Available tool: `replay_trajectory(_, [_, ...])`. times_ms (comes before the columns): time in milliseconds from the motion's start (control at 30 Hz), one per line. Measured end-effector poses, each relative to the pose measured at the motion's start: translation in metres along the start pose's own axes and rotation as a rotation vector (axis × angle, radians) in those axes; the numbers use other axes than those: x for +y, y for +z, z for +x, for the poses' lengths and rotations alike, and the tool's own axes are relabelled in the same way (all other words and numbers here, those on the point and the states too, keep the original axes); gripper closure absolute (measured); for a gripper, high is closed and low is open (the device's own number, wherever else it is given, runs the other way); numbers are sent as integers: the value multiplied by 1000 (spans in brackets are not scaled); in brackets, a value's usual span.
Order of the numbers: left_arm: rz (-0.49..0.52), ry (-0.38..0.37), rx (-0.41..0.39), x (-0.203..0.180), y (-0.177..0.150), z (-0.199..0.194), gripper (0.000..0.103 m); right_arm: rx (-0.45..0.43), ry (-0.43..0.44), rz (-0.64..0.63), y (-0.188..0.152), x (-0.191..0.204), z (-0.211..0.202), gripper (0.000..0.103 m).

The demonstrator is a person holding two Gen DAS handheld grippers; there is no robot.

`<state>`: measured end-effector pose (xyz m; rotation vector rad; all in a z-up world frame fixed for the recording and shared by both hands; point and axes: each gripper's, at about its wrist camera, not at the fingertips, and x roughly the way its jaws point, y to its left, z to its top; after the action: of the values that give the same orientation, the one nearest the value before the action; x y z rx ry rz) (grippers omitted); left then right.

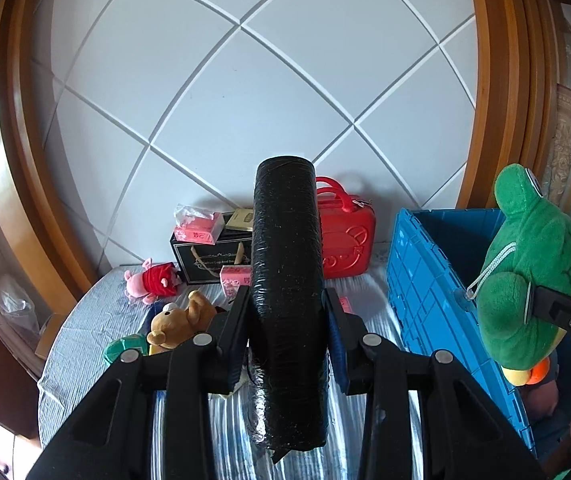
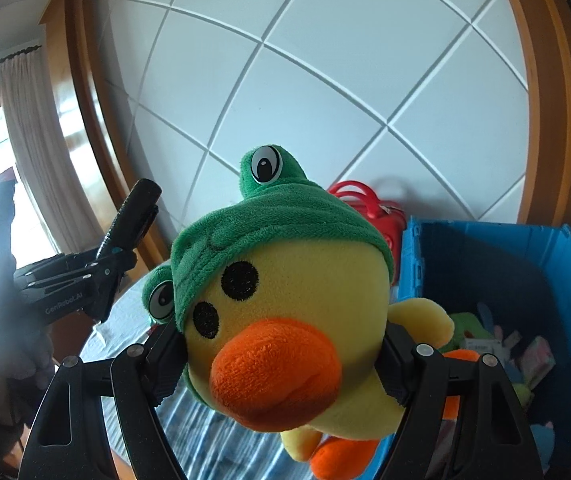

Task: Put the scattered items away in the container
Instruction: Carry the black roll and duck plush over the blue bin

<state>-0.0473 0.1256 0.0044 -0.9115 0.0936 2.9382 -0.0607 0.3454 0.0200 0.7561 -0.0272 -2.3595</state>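
Observation:
My left gripper is shut on a black wrapped cylinder, held upright above the striped bedcover; the same cylinder shows at the left of the right wrist view. My right gripper is shut on a yellow plush duck in a green frog hood, which fills that view. In the left wrist view this duck hangs over the near rim of the blue crate. The crate stands at the right and holds several small items.
On the bed lie a brown teddy bear, a pink pig toy, pink packets on a black gift bag, and a red case. A white panelled headboard with a wooden frame stands behind.

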Motion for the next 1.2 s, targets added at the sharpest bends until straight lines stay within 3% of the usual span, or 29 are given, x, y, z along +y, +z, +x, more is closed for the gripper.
replay_trajectory(1200, [308,-364,33,-242,63,74,69,-35,-384,334,-53,-197,-84,23])
